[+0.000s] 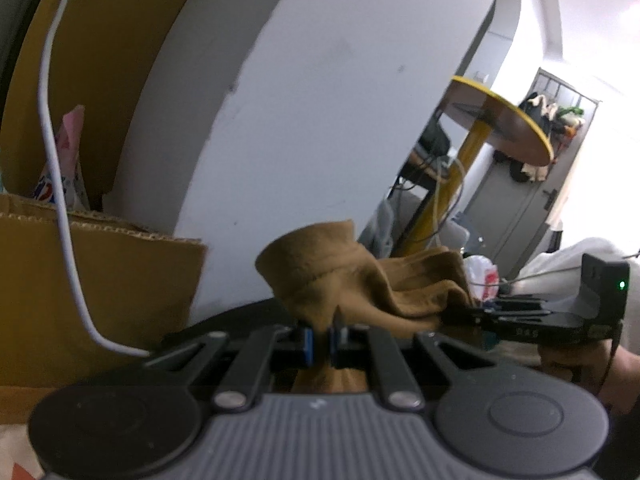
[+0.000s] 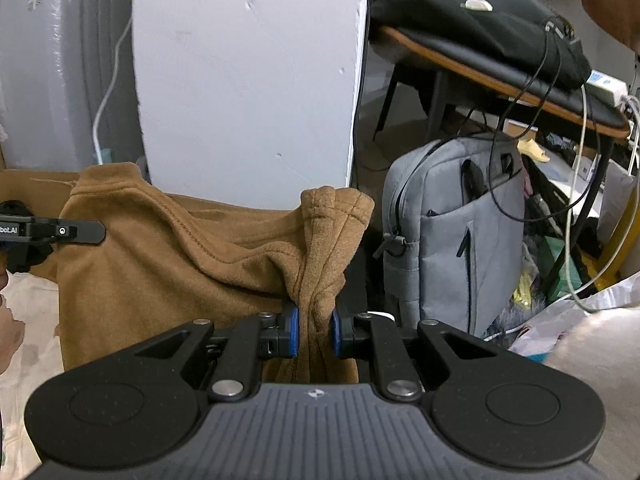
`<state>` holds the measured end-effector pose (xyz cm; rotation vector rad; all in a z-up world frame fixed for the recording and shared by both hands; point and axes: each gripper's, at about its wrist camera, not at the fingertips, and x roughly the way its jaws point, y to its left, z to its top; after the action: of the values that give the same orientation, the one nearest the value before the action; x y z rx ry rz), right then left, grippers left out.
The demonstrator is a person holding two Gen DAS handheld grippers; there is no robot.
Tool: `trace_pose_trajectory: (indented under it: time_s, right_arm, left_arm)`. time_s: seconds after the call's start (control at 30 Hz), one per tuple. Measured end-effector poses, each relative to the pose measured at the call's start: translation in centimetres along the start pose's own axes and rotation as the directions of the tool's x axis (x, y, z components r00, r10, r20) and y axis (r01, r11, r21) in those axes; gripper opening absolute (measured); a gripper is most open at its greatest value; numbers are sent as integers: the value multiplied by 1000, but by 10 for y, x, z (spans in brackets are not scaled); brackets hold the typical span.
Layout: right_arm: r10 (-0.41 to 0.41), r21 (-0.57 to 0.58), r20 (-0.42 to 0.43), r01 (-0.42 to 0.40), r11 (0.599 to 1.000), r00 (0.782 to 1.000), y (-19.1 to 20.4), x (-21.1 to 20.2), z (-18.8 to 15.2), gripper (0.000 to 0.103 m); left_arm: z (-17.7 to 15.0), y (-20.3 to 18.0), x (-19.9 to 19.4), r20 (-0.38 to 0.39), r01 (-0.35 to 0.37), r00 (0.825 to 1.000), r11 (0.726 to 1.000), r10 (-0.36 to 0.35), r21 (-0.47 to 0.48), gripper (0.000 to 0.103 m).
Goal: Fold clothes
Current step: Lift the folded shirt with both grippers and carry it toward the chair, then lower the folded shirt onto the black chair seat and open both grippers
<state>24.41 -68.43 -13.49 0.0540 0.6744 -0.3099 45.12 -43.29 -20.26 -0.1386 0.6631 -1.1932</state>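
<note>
The left gripper (image 1: 320,340) is closed tight on a thin fold of the brown garment (image 1: 360,280); its 2 blue pads (image 1: 307,340) press the cloth from both sides. The right gripper (image 2: 314,334) is closed on a thicker bunch of the same brown garment (image 2: 180,256), near a hemmed edge that stands up above the jaws. So the garment hangs between the 2 grippers, and its cloth sags a little in the middle. In the right wrist view the tip of the left gripper shows at the left edge, holding the other end of the cloth. In the left wrist view the right gripper shows at the right, with a hand (image 1: 592,364) under it.

Behind the garment stands a white wall (image 2: 248,80). A cardboard box (image 1: 100,280) is to the left, and a white cable (image 1: 60,200) hangs in front of it. A grey backpack (image 2: 452,232) stands to the right of the wall corner, below a desk (image 2: 500,84) with a black bag (image 2: 480,20) on top. A round table with a yellow edge (image 1: 516,110) is farther back.
</note>
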Motion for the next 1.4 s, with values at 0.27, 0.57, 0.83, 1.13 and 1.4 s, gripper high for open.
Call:
trace_pose_trajectory:
  time_s: [0.27,0.57,0.83,1.13,1.4]
  right_arm:
    - [-16,17,-67,17,1000,998,-7,48,0,17]
    - [-58,34,-130,63,997,990,-22,87,-6,17]
    - [-71,94,-173,89,992,982,-26,102,-11,29]
    - [-154,68,-66,159,985,986,-19,60,5,38]
    - [-73,34,-67,76,997,995,4,56,6,30]
  left_arm:
    - [-3,25,38,-60,-38,998,999,37,-15,8]
    - [-8,33,67,-87,-63,994,998,62,-8,8]
    - [-9,30,63,-129,-172,977,985,171,1,27]
    - [-6,3,5,-57,-229,971,972,232,42,38]
    - [-1,-20,-1,-34,-195,979,976,199,92,35]
